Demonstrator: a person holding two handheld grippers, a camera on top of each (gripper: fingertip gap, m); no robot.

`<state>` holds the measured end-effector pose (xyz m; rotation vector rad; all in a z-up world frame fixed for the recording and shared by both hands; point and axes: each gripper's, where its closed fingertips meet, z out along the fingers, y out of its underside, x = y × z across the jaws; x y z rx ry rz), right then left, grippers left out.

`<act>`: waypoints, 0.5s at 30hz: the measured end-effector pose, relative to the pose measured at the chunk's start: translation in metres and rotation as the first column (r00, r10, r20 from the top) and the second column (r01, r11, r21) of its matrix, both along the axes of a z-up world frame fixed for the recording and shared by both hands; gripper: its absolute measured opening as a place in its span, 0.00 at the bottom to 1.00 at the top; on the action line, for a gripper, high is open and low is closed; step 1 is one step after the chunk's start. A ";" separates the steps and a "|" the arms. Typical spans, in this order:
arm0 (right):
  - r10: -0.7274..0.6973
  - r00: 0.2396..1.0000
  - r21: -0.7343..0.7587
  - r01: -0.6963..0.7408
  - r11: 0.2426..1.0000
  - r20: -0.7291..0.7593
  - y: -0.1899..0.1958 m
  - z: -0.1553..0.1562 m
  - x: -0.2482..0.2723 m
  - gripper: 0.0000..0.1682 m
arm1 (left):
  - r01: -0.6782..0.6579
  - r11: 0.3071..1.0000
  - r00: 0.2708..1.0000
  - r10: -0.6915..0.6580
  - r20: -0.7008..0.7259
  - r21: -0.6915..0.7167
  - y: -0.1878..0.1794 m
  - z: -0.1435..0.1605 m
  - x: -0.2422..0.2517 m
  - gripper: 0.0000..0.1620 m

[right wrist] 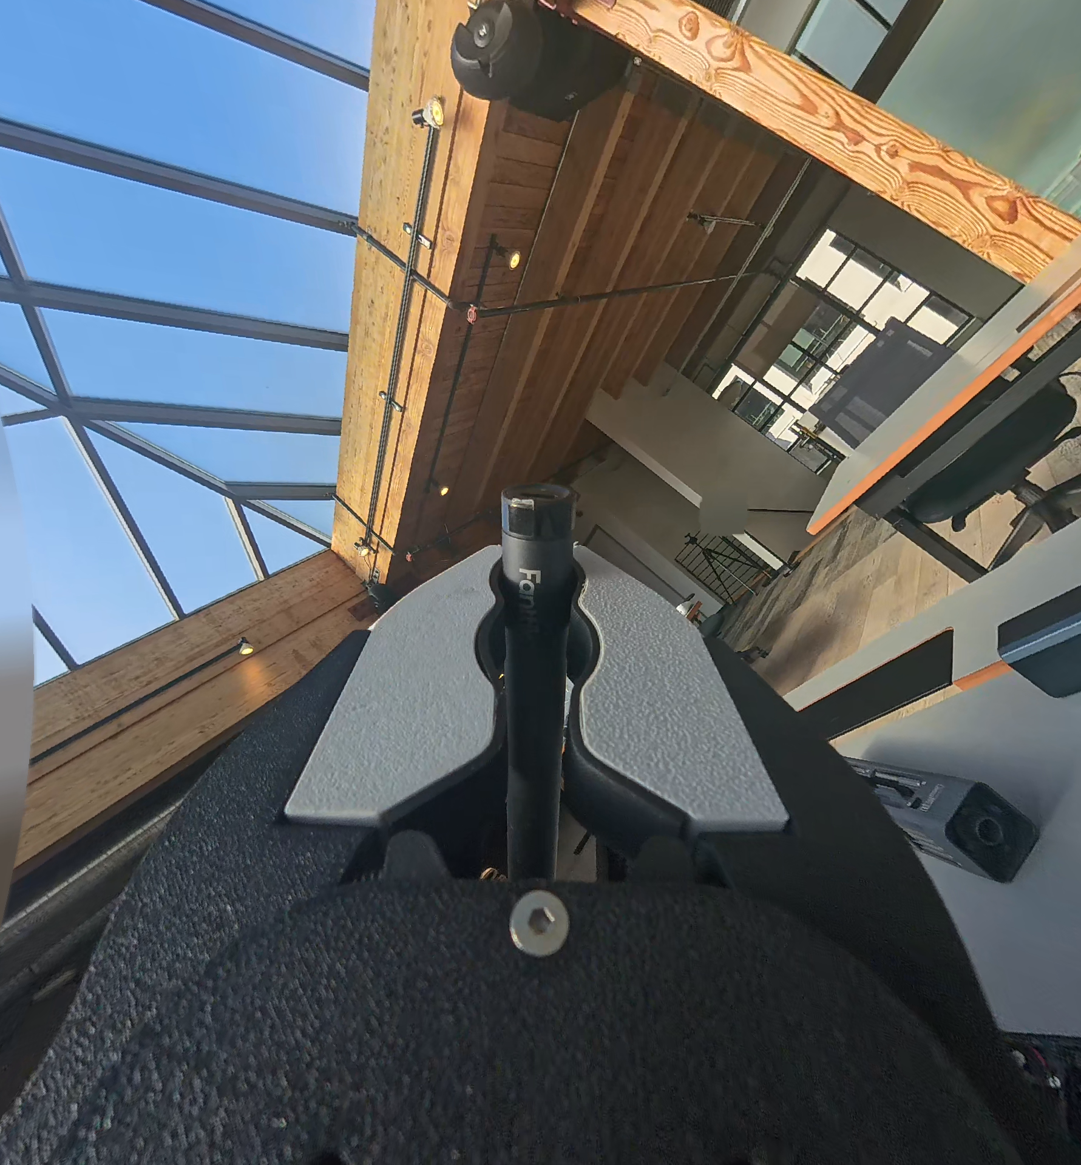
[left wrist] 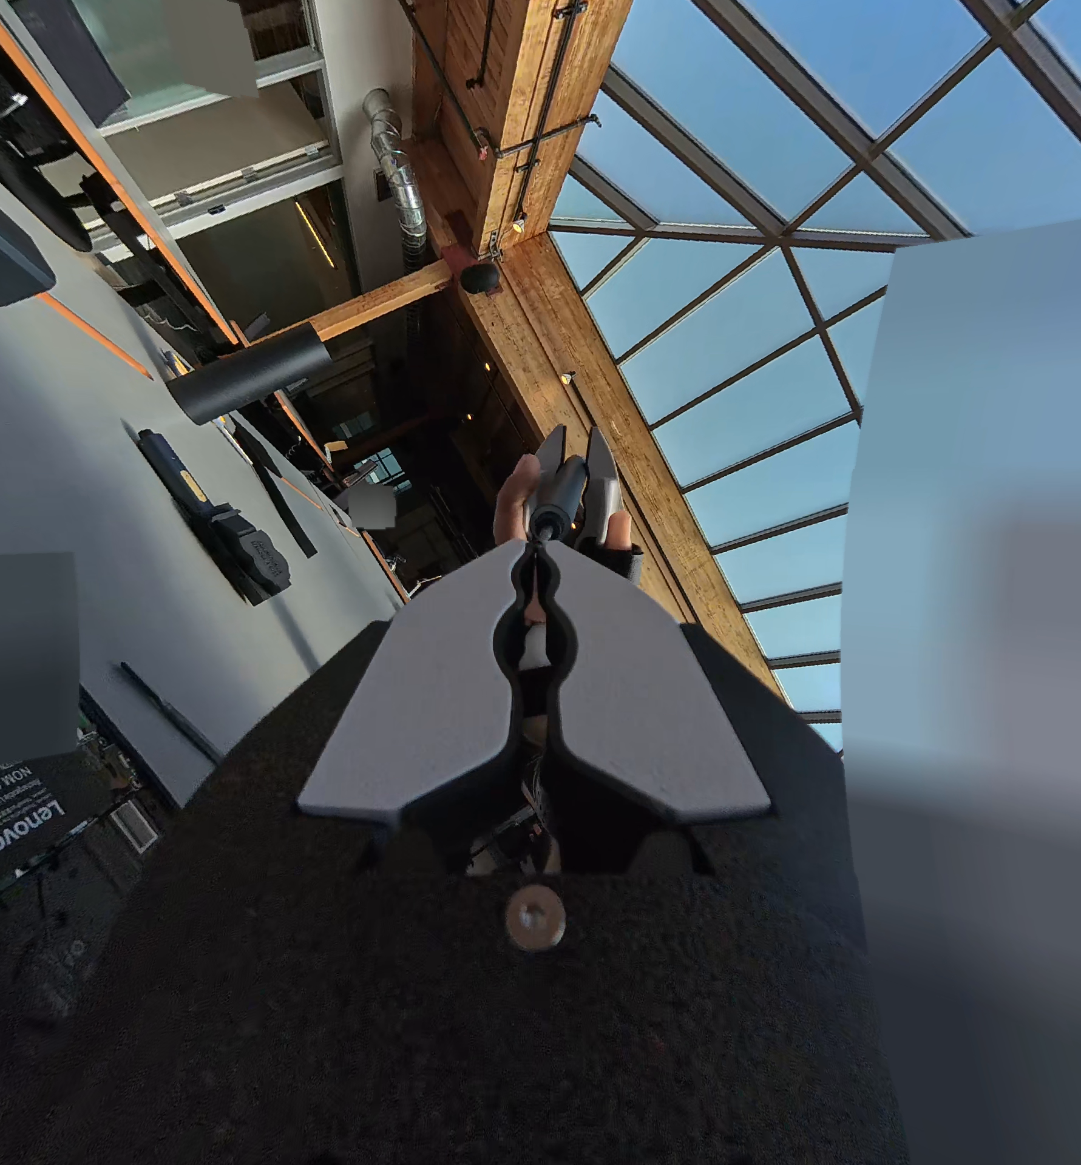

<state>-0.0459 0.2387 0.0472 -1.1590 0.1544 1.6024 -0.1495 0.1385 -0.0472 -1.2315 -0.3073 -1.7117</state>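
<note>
My right gripper [right wrist: 536, 561] is shut on a black pen-shaped screwdriver [right wrist: 534, 662] and holds it upright, with its blunt end sticking out past the fingertips toward the ceiling. In the left wrist view the same screwdriver [left wrist: 560, 488] sits between the right gripper's fingers [left wrist: 604, 485], with a person's hand [left wrist: 512, 498] around that gripper. My left gripper [left wrist: 536, 551] is shut, its grey fingertips pinching the thin bit [left wrist: 544, 536] at the screwdriver's near end. Both grippers point up, away from the table.
A grey table with an orange edge [left wrist: 83, 441] carries black tools [left wrist: 210, 517] and a black cylinder [left wrist: 247, 372]. A dark box with writing [left wrist: 14, 813] is at lower left. In the right view a dark grey box-shaped device [right wrist: 966, 826] lies on the table [right wrist: 903, 725]; an office chair [right wrist: 992, 466] stands beyond. The left gripper's tips are roughly 20 cm from the right gripper's.
</note>
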 end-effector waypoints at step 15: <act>-0.013 1.000 0.023 0.013 1.000 0.020 -0.003 0.001 -0.005 0.08 | 0.024 0.999 0.997 -0.021 0.071 -0.041 -0.003 -0.007 0.006 0.00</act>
